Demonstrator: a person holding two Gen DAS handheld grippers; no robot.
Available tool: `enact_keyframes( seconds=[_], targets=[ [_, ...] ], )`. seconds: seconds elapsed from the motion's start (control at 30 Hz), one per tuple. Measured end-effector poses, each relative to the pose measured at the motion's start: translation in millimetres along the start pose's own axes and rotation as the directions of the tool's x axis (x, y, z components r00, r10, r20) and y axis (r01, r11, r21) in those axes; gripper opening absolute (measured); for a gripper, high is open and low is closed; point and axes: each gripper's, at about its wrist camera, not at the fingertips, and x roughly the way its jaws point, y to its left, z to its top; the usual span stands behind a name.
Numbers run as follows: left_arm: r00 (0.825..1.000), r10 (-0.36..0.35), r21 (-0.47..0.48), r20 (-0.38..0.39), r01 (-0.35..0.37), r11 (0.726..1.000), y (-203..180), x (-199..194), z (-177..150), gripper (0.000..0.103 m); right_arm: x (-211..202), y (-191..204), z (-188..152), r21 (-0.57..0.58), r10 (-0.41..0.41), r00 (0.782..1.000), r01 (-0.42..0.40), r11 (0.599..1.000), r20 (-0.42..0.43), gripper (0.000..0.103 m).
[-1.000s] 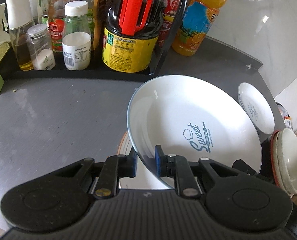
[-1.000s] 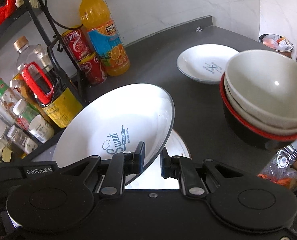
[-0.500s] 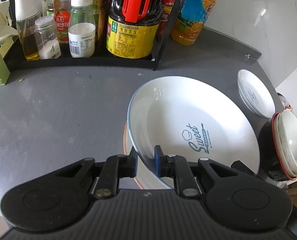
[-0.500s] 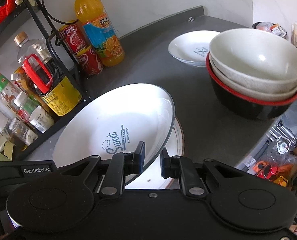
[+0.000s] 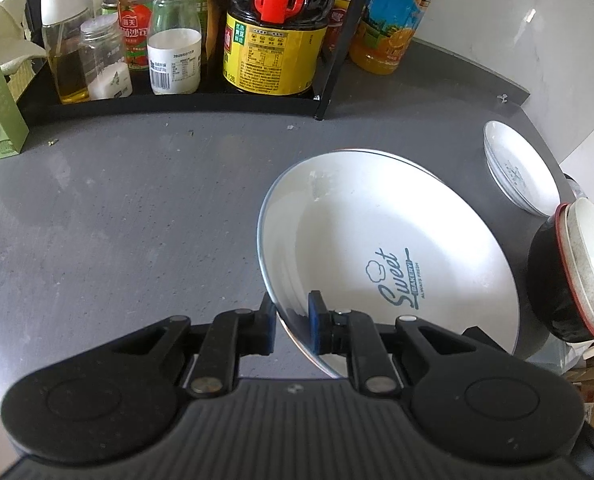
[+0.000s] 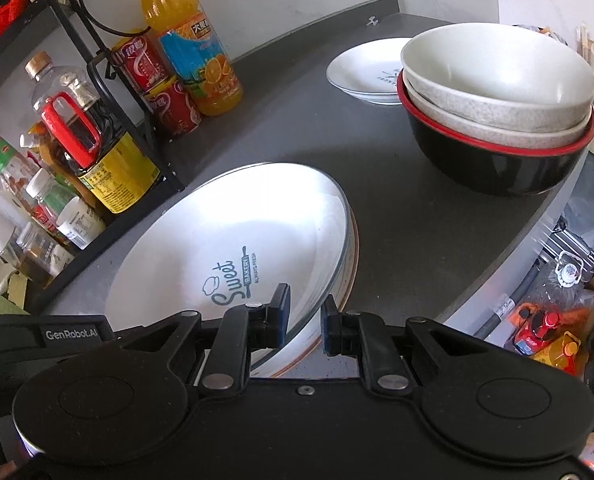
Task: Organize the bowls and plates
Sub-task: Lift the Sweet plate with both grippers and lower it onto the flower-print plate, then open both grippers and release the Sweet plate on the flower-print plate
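Item: large white ceramic plate w/ blue "Sweet Bakery" print (image 5: 377, 248). Location: near edge of dark grey countertop (image 5: 117, 208), held tilted, sitting on or just over a second plate w/ an orange-brown rim line (image 6: 347, 280) beneath it. Cannot tell from either view whether the two touch.

Grip status: I have both tools on this plate. Left gripper (image 5: 291, 326) straddles the plate's near-left rim, blue pads on either face, clamped as far as I can see. Right gripper (image 6: 305, 320) straddles the near-right rim; inner pad lies against the plate face, outer pad shows a slim gap, so I cannot tell if it is truly pinching or merely bracketing.

Key relation: plate lies fwd of both sets of fingers, rim running crosswise between the tools, far edge higher than the near edge. Neither hand is clearly nearer; both are at the near rim.

Judgement: step in hand is seating this plate on the lower one. Next move needs level lowering, then release on both sides together; uneven release risks a slide off the counter edge.

Surroundings: small white saucer (image 6: 363, 68) far right, next to a stack of two pale bowls nested in a black red-rimmed bowl (image 6: 497, 120). Black wire rack w/ condiment bottles (image 5: 177, 40) at rear.
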Motion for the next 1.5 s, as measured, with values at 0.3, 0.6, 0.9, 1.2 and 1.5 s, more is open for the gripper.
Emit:
enact_keyframes(
  seconds=[0.3,0.6,0.9,1.2,1.5],
  targets=[
    [1.000,0.006,0.006,-0.003,-0.006,1.000,1.2,4.1,-1.6,0.016,0.0,0.8,-0.7,-0.022,0.001,1.000,-0.001,1.000,0.003,0.016],
    [0.999,0.032,0.035,0.015,-0.032,0.999,-0.7,5.2,-3.4,0.017,3.0,2.3,0.4,-0.031,0.016,1.000,-0.017,0.999,-0.025,0.018],
    [0.998,0.058,0.047,0.023,-0.059,0.997,-2.3,10.2,-0.3,0.018,2.4,-2.0,5.7,0.030,0.041,0.993,-0.038,0.999,-0.107,0.018],
    [0.997,0.070,0.065,0.012,-0.071,0.995,-2.3,16.0,1.0,0.017,-7.3,-4.7,5.2,0.051,0.044,0.986,-0.036,0.998,-0.164,0.023],
    [0.996,0.087,0.092,0.005,-0.087,0.992,-9.5,18.8,1.3,0.017,-9.8,-12.3,7.8,0.038,0.049,0.991,-0.044,0.998,-0.127,0.023]
  ],
)
